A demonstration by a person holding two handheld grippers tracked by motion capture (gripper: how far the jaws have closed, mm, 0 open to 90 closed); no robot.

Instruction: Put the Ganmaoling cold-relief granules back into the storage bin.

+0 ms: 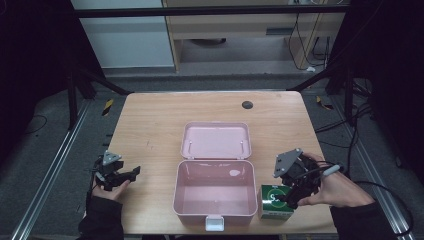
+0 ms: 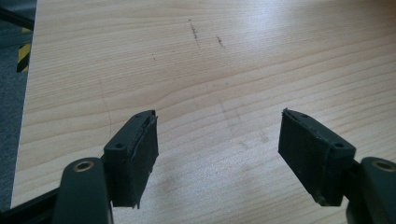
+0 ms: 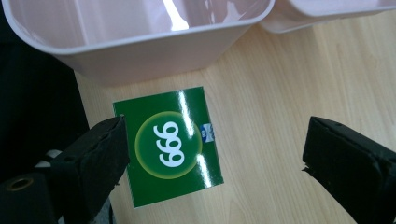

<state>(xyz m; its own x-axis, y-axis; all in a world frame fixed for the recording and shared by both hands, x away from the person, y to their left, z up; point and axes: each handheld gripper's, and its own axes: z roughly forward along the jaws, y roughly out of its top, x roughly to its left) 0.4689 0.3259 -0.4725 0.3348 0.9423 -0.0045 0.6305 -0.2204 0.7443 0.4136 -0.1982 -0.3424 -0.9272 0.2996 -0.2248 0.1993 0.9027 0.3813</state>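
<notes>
A pink plastic box (image 1: 214,190) lies open in the middle of the table, its lid (image 1: 215,140) folded back behind it and its inside bare. Just right of it, at the table's front edge, stands a small green carton (image 1: 274,201) marked 999. My right gripper (image 1: 291,196) hovers over that carton, open; in the right gripper view the green carton (image 3: 170,144) lies between the spread jaws, nearer the left one, with the pink box wall (image 3: 140,42) beyond. My left gripper (image 1: 131,174) rests at the left front, open over bare wood (image 2: 219,135).
The wooden table (image 1: 150,125) has a dark round cap (image 1: 247,105) near its far edge. A white latch (image 1: 214,223) juts from the box front at the table's near edge. Metal frame rails and cables run along the floor on both sides.
</notes>
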